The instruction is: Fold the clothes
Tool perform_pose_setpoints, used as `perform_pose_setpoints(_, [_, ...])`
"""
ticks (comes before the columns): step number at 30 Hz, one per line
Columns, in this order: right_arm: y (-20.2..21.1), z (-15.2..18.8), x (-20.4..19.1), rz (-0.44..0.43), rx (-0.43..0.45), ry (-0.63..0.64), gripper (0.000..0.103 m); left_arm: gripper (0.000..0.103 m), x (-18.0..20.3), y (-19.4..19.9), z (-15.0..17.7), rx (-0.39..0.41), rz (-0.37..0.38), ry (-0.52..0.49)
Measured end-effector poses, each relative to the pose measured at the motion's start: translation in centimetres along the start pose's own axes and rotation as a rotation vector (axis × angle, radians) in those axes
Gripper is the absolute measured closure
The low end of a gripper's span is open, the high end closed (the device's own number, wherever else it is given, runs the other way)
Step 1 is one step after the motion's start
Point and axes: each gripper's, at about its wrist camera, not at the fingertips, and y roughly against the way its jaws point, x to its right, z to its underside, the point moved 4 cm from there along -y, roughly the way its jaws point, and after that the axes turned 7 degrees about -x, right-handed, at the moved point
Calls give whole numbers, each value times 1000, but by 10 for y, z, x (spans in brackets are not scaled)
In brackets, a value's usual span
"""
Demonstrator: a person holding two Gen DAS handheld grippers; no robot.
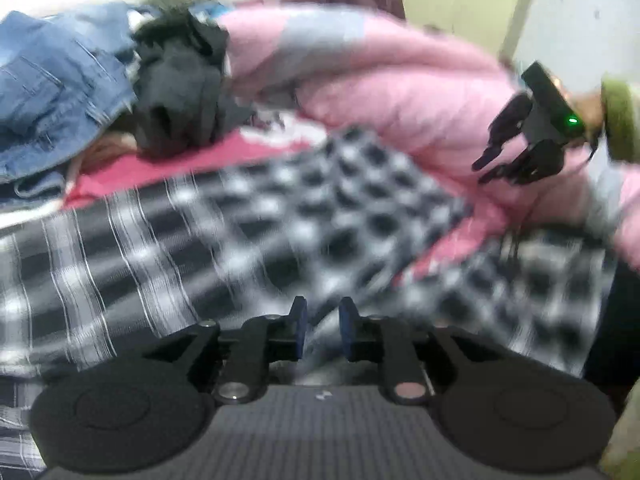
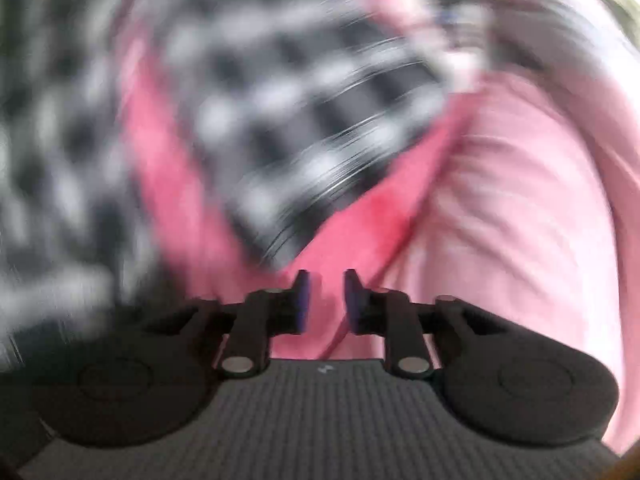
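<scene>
At the far left lies a crumpled blue denim garment (image 1: 60,84), then a dark grey bundle (image 1: 180,92). Your left gripper (image 1: 322,330) hovers released over the black-and-white checked shirt (image 1: 240,216) spread on pink bedding (image 1: 400,92); your right gripper (image 2: 325,302) is likewise parted, empty.

light: soft, even, no glare | blur: heavy motion smear, right wrist worst | edges: fisheye-bent, dark corners

We seem to be in a home bedroom: a pink quilt (image 1: 400,80), a heap of jeans (image 1: 60,80) and dark clothes (image 1: 180,92), pale walls (image 1: 580,8).
</scene>
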Motion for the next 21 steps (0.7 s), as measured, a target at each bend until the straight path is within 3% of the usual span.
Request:
perform_pose_setpoints(1, [5,-8,18,-39,58,-137,56,84,-3,-3,-8,7,-2,44])
perform_pose_setpoints(3, [8,-25,50,-123,167,-395,41,84,-6,-17,-24,-3,-43,110])
perform_pose_setpoints(6, [-26,-59,79,-213,210,-660,40,86,-6,-40,-35,14,-142,138])
perform_pose_setpoints(9, [-67,-81,92,-225,183,-829,41,86,-11,-56,-27,5,-164,171])
perform_pose_setpoints(11, [-88,-81,91,-270,148,-919,48,86,-15,-60,-17,-8,-161,176])
perform_pose_setpoints(13, [-110,-88,95,-328,143,-955,97,87,-17,-64,-10,-27,-173,160])
perform_pose_setpoints(14, [-104,-91,92,-304,163,-953,98,87,-18,-64,-8,-28,-178,146])
perform_pose_setpoints(16, [-70,-102,74,-162,241,-816,99,87,-21,-61,-9,-23,-182,138])
perform_pose_setpoints(18, [-35,-124,37,32,331,-527,98,87,-25,-61,-11,-17,-174,155])
perform_pose_setpoints(20, [-24,-138,-21,138,365,-240,95,87,-28,-63,-12,-18,-170,161])
perform_pose_setpoints(21, [-23,-142,-50,174,366,-106,89,87,-28,-63,-11,-18,-173,156])
